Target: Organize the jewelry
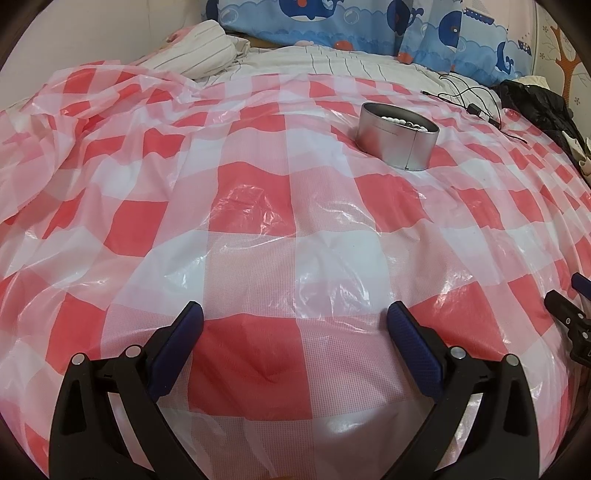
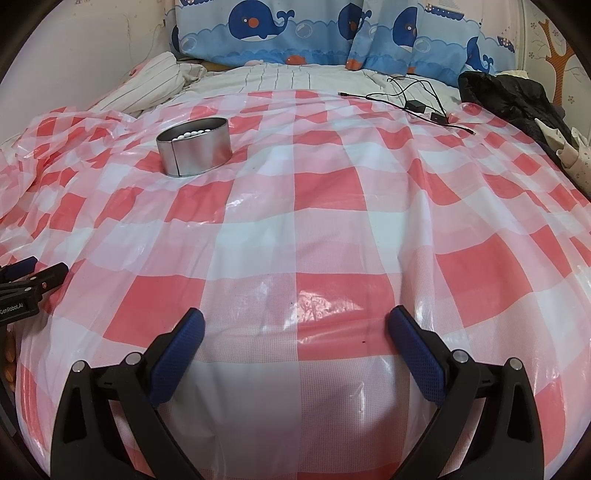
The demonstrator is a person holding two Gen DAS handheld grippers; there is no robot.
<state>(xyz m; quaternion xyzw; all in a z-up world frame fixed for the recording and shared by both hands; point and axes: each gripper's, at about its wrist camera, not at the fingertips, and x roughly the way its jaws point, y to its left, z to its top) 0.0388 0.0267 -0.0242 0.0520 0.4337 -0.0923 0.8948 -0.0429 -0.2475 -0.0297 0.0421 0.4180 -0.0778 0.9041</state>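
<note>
A round silver tin (image 1: 397,136) stands on the red-and-white checked plastic sheet (image 1: 258,221) that covers the bed. White beads (image 1: 402,122) of a pearl strand show inside it. The tin also shows in the right wrist view (image 2: 195,147) with the beads (image 2: 192,133) at its rim. My left gripper (image 1: 295,317) is open and empty, low over the sheet, well short of the tin. My right gripper (image 2: 295,321) is open and empty too, to the right of the tin. Each gripper's tip shows at the edge of the other's view (image 1: 569,314) (image 2: 33,277).
Blue whale-print pillows (image 2: 295,33) lie at the head of the bed. A striped white blanket (image 2: 155,85) is bunched at the back left. A black cable with adapters (image 2: 417,105) and a black garment (image 2: 517,96) lie at the back right.
</note>
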